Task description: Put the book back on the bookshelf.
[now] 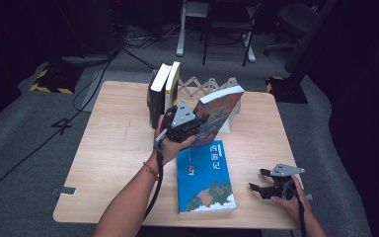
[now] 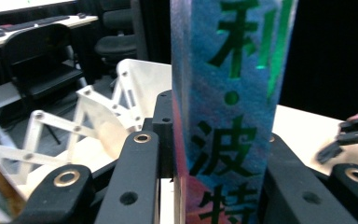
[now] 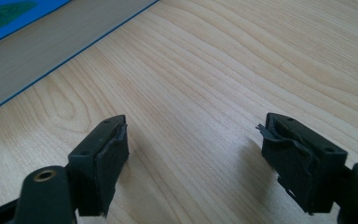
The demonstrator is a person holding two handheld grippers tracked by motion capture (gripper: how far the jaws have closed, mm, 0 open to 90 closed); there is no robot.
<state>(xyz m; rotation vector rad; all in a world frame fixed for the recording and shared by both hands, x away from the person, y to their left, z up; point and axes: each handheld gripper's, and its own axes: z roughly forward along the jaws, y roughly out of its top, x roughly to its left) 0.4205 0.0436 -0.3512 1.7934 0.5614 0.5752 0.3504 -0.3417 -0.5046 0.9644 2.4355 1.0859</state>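
My left gripper is shut on the spine of a colourful book and holds it upright, slightly tilted, above the middle of the table. In the left gripper view the book's blue spine with green characters stands clamped in the left gripper. A blue book lies flat near the front edge. My right gripper rests low at the front right, open with nothing between its jaws. The right gripper view has the right gripper over bare wood, with the blue book's edge at the upper left.
Two books stand upright at the back of the wooden table. A white folding rack stretches behind the held book, and its slats lie just beyond the left jaws. Chairs and cables sit on the floor behind.
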